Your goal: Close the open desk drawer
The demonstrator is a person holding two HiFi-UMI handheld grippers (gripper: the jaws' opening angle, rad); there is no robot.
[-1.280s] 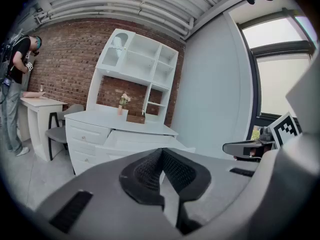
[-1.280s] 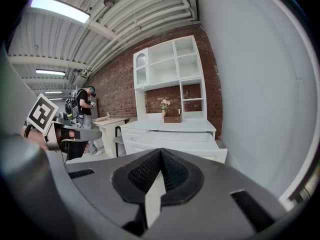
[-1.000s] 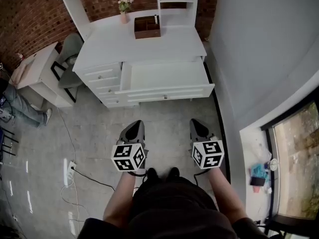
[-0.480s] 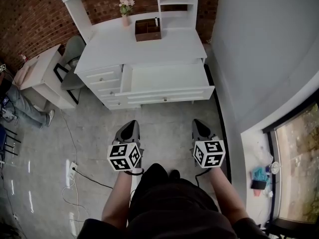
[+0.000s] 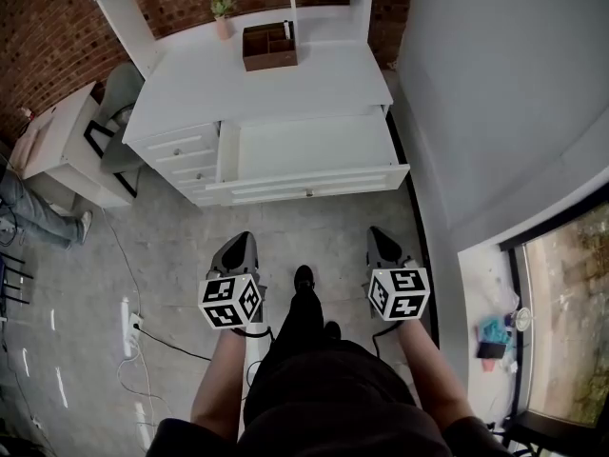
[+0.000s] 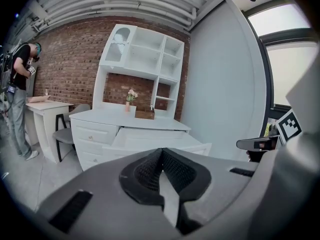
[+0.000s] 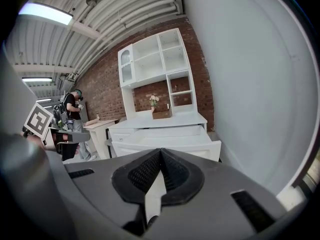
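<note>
Left gripper jaws pressed together, nothing between them; right gripper same, empty. Both hang well short of the drawer, which stands pulled far out of the white desk, front panel untouched. Nothing done yet: approach and push both remain. The floor between is open; the grey wall sits close to the drawer's right edge.

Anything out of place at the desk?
Only the wide drawer: it stands pulled out of the white desk, its front well proud of the small drawers beside it. Nothing spilled or damaged shows.
</note>
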